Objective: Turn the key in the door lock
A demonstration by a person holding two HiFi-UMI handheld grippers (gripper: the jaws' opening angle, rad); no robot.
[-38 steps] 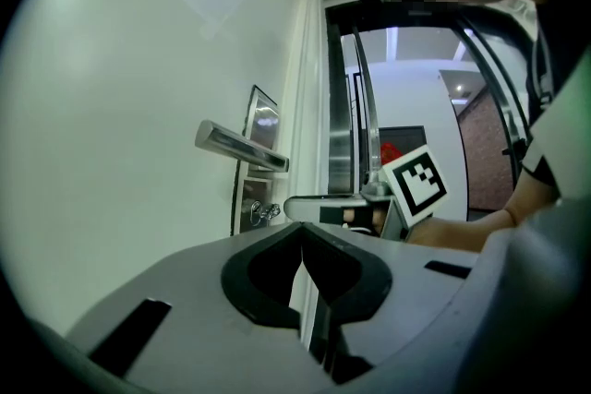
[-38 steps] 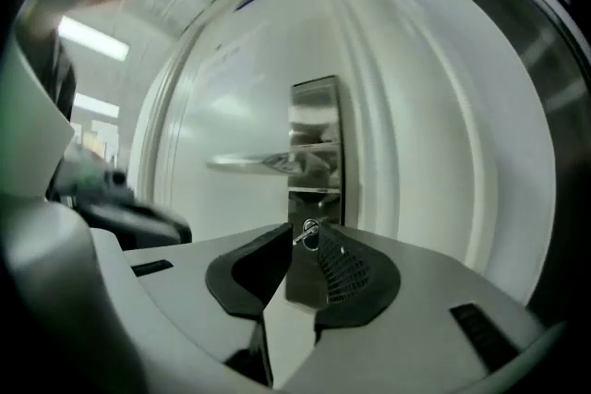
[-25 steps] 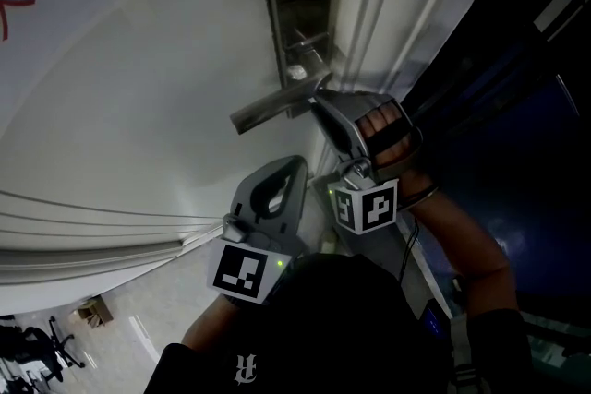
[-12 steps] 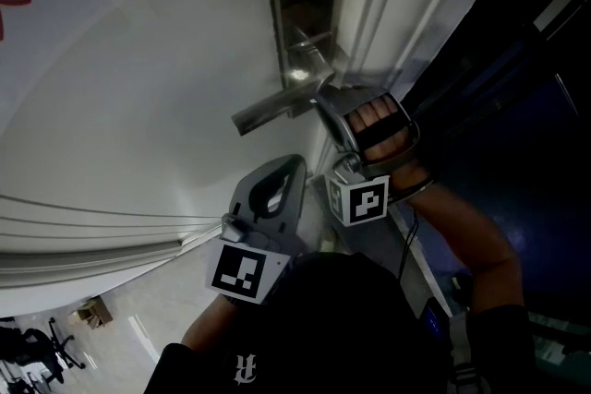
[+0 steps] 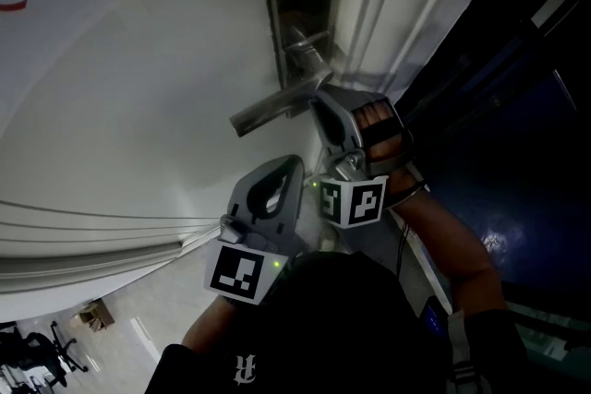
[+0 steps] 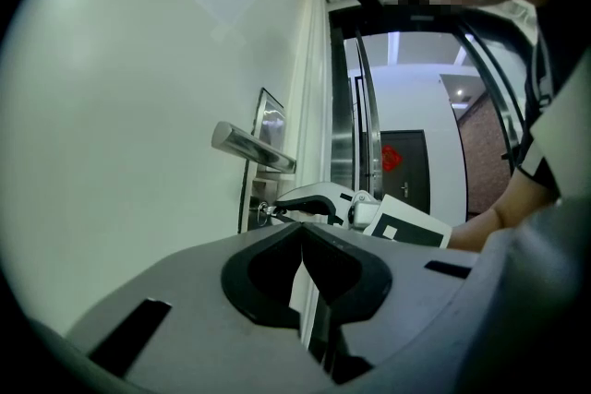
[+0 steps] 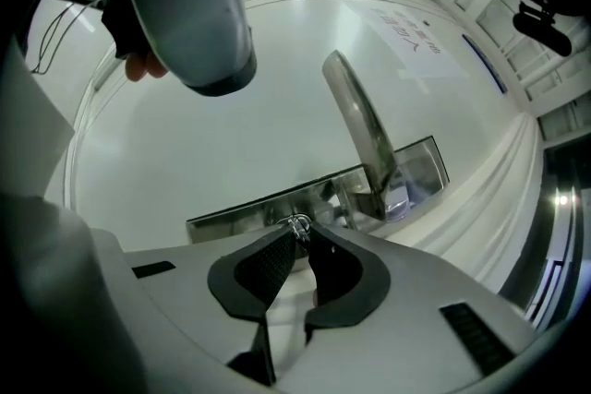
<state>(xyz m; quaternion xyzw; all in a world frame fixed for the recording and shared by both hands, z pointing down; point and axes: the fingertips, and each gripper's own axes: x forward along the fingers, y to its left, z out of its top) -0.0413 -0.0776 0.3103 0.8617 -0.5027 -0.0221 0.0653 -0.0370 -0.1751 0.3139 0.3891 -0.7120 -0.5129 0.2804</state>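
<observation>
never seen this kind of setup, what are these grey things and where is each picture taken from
No machine here: a person holds a two-jaw tool in each hand. The head view comes from a camera on their head, looking down at a white door; the other two come from cameras riding on each tool. The right tool is closed on a small key in the metal lock plate, below the lever handle. The left tool is shut on nothing, held back from the door.

- Lock plate (image 5: 297,14) on door (image 5: 138,106), near its right edge.
- Lever handle (image 5: 272,106) sticking out from plate, key (image 7: 297,224) below it.
- Right claw (image 5: 320,99) pinched on key.
- Left claw (image 5: 291,163) lower down, apart from door.
</observation>
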